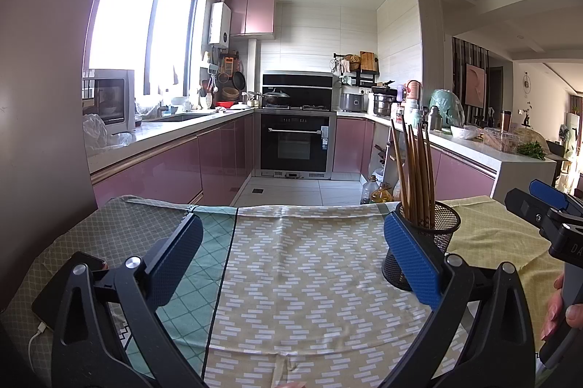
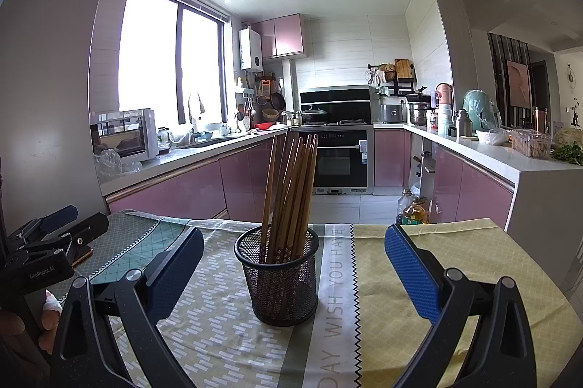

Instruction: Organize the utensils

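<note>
Holding both tongs spread and empty above the cloth-covered table, I have the right gripper (image 2: 293,275) squared on the mesh holder (image 2: 277,278), which stands upright on the tablecloth (image 2: 400,278) between its two blue pads without touching either. The left gripper (image 1: 291,257) hovers over bare patterned cloth, with the holder just beyond its right-hand pad (image 1: 411,260). The chopsticks (image 2: 291,191), a brown bundle, stand in the holder and lean slightly, tips fanned upward; no loose utensil is visible on the table in either view. A phone (image 1: 83,264) lies at the table's left edge, under the left tool. Judged risks: the holder looks light and top-heavy, so a sideways nudge from either pad could tip it and spill the sticks; dragging a pad may rumple the cloth beneath it.
</note>
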